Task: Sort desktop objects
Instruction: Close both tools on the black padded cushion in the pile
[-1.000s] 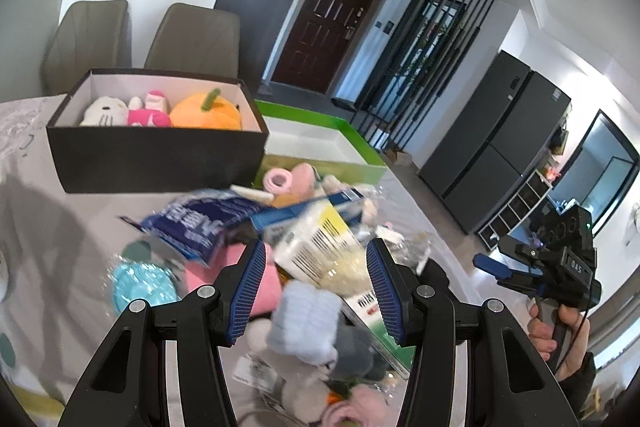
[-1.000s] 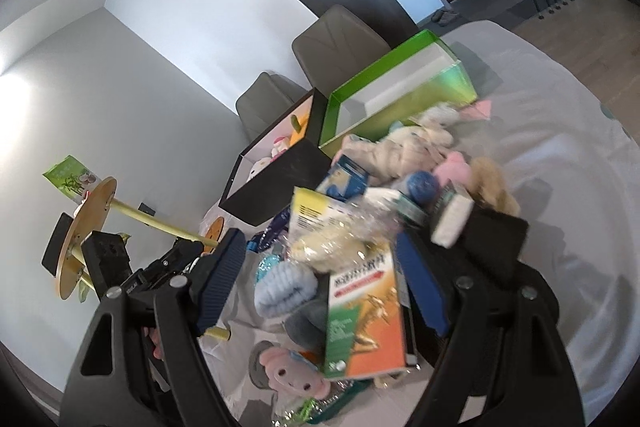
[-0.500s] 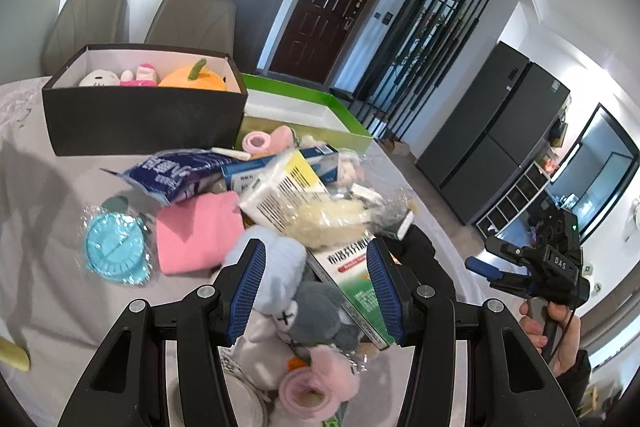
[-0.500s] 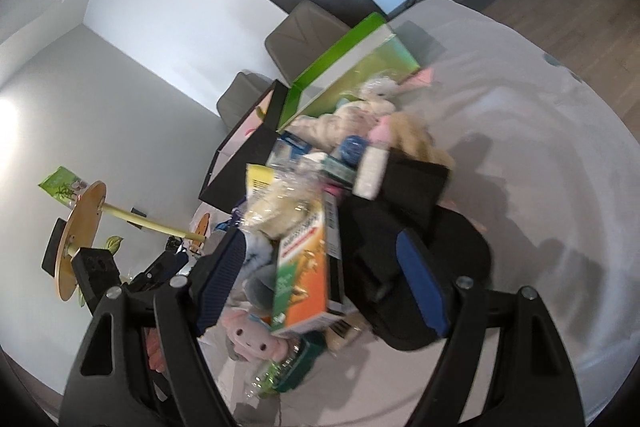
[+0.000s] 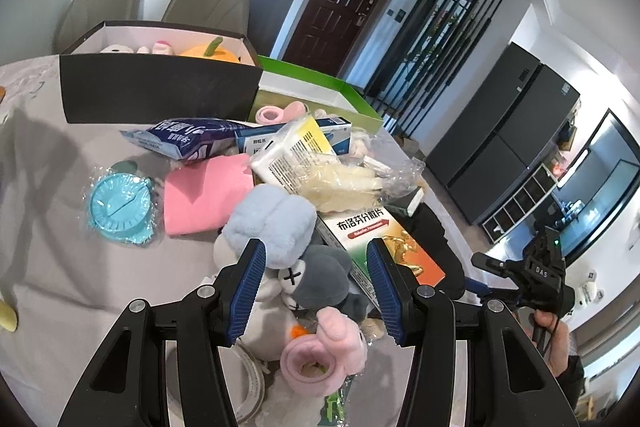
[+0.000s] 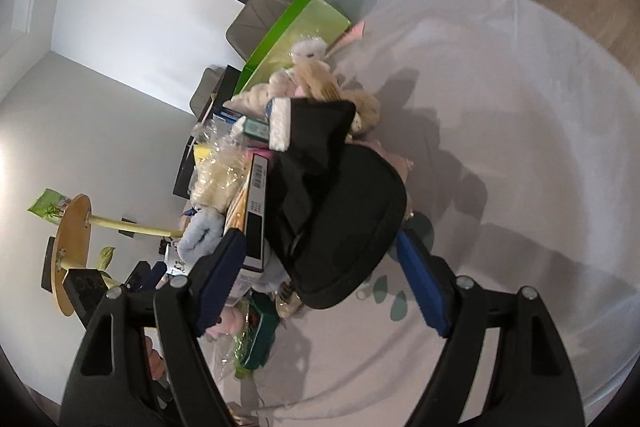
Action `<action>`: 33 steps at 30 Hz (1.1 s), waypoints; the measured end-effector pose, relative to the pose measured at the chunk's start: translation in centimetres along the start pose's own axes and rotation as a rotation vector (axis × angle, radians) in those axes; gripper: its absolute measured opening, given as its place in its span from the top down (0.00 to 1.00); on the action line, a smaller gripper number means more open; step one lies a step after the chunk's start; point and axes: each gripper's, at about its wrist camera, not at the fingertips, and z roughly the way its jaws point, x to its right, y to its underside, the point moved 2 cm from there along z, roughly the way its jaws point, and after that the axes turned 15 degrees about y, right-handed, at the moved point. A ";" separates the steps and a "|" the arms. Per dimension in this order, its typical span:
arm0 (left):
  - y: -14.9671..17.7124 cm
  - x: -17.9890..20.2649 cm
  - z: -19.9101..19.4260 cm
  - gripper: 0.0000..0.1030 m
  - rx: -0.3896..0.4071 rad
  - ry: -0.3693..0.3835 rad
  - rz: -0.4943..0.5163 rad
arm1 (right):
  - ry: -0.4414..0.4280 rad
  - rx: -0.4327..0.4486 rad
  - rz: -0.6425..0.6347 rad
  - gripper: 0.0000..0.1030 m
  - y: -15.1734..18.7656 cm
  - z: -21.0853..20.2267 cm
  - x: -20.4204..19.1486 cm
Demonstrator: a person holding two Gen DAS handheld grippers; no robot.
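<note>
1. Grey cloth covers the tabletop [image 5: 60,267], with a dark door and two chairs behind it; the heap to be sorted lies in the middle.
2. Left claw [image 5: 316,283]: its blue pads stand apart and hold nothing. Between them lies the grey plush toy [image 5: 320,279], untouched as far as I can tell, with a pale blue plush [image 5: 276,223] just beyond and a pink plush [image 5: 324,351] nearer the camera.
3. Right claw [image 6: 320,275]: pads also apart and empty, framing a black pouch [image 6: 340,219]; whether either pad touches it I cannot tell. A medicine box [image 6: 256,211] stands on edge just beside the pouch.
4. Farther out in the left view lie a pink cloth [image 5: 204,195], a teal plastic disc [image 5: 120,207] and a blue packet [image 5: 188,139].
5. At the far edge sit a black box [image 5: 160,91] already holding plush toys and a green box [image 5: 320,91] beside it.
6. Judged step: both claws are lining up on a pick, nothing yet lifted. The next move likely calls for closing on the soft toy squarely, lifting it clear of neighbours, and carrying it to the black box.
</note>
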 end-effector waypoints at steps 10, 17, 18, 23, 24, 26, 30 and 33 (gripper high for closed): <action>0.1 0.8 1.3 0.49 -0.032 0.035 0.009 | -0.024 -0.047 0.005 0.36 0.2 2.2 -0.2; 0.4 4.0 5.1 0.49 -0.108 0.084 0.065 | -0.034 -0.051 -0.007 0.54 0.1 2.6 0.2; 0.4 4.4 5.6 0.49 -0.119 0.090 0.073 | -0.035 -0.050 -0.026 0.58 0.1 2.6 0.2; 0.8 6.9 8.9 0.49 -0.185 0.111 0.115 | -0.046 -0.026 -0.073 0.72 0.0 2.2 0.3; 0.9 7.3 9.5 0.49 -0.197 0.116 0.123 | -0.039 -0.018 -0.089 0.74 0.0 2.0 0.4; 1.3 8.2 10.7 0.49 -0.221 0.128 0.137 | -0.035 -0.007 -0.107 0.76 0.0 1.6 0.7; 1.9 9.8 13.0 0.49 -0.263 0.141 0.158 | -0.053 0.001 -0.101 0.77 0.0 0.6 2.7; 2.6 11.2 15.0 0.49 -0.302 0.149 0.179 | -0.053 0.003 -0.088 0.78 0.0 -0.3 4.8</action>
